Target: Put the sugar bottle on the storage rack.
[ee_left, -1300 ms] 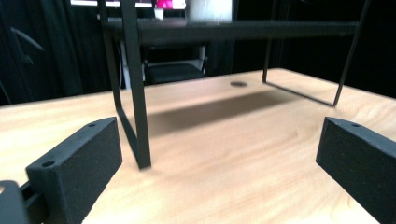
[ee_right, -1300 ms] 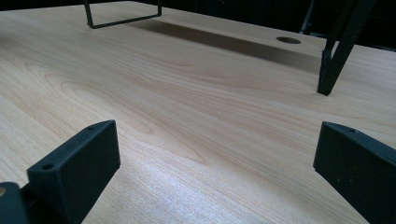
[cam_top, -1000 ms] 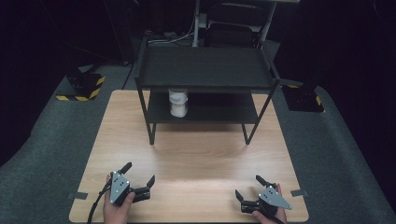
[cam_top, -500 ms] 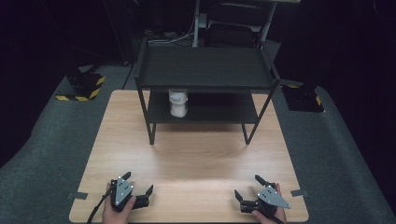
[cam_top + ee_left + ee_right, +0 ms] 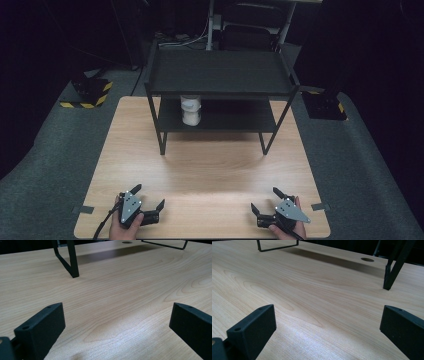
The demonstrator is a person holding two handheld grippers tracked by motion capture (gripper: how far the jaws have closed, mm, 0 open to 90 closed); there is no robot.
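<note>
Pale wood runs bare between you and the only loose thing here: a white jar [image 5: 190, 110] standing upright on the lower level of the black shelf [image 5: 220, 75], toward its left end, at the far edge of the desk [image 5: 210, 165]. Your left hand-held gripper [image 5: 148, 204] rests by the near left corner, jaws spread wide with nothing between them. Your right hand-held gripper [image 5: 264, 201] sits by the near right corner, equally parted and empty. The jar lies straight ahead and well apart from both, its long axis vertical. Your left hand looks the nearer one, so it probably suits a reach under the top shelf.
</note>
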